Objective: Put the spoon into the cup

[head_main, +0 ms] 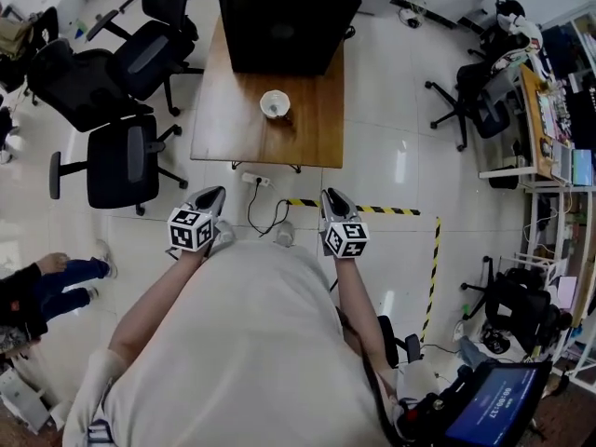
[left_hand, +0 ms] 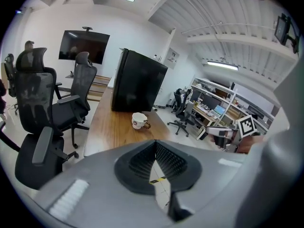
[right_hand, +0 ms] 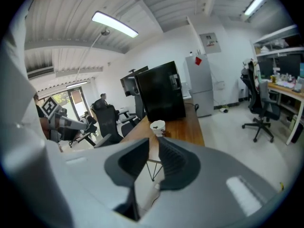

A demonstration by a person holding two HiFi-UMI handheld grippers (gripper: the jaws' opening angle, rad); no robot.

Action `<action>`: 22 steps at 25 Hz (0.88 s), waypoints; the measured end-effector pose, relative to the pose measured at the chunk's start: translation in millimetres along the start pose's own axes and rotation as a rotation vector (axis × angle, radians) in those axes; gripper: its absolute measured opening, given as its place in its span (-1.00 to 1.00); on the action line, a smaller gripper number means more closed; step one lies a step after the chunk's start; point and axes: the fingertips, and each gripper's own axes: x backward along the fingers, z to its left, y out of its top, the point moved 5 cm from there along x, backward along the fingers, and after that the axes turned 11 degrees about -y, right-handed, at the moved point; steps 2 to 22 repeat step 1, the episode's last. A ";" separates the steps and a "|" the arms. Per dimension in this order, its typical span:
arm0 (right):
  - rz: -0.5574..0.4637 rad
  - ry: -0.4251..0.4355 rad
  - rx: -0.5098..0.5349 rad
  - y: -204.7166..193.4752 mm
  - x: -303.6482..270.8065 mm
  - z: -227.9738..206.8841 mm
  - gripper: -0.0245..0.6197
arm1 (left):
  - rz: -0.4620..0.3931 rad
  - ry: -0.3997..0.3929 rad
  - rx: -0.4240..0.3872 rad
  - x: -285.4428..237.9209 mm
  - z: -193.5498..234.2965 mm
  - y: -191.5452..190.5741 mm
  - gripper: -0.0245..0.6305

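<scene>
A white cup [head_main: 275, 104] stands on the wooden table [head_main: 223, 124], well ahead of both grippers. The same cup [left_hand: 138, 120] shows in the left gripper view and, small, in the right gripper view [right_hand: 157, 126]. I cannot make out a spoon in any view. My left gripper [head_main: 212, 195] and right gripper [head_main: 332, 196] hang side by side over the floor, short of the table's near edge. Both point towards the table. The left gripper [left_hand: 155, 142] is shut with nothing in it. The right gripper [right_hand: 153, 139] is also shut and holds nothing.
A big black box [head_main: 289, 17] fills the table's far end. Black office chairs [head_main: 121, 156] stand left of the table. A cable and socket [head_main: 256, 180] lie on the floor by yellow-black tape [head_main: 391, 210]. A person's legs [head_main: 56, 277] are at the left.
</scene>
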 end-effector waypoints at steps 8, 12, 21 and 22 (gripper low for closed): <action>0.000 0.004 -0.008 2.2 -6.3 -0.5 -0.76 | 0.001 0.005 0.000 0.4 2.8 2.7 -0.93; 0.000 0.004 -0.008 2.2 -6.3 -0.5 -0.76 | 0.001 0.005 0.000 0.4 2.8 2.7 -0.93; 0.000 0.004 -0.008 2.2 -6.3 -0.5 -0.76 | 0.001 0.005 0.000 0.4 2.8 2.7 -0.93; 0.000 0.004 -0.008 2.2 -6.3 -0.5 -0.76 | 0.001 0.005 0.000 0.4 2.8 2.7 -0.93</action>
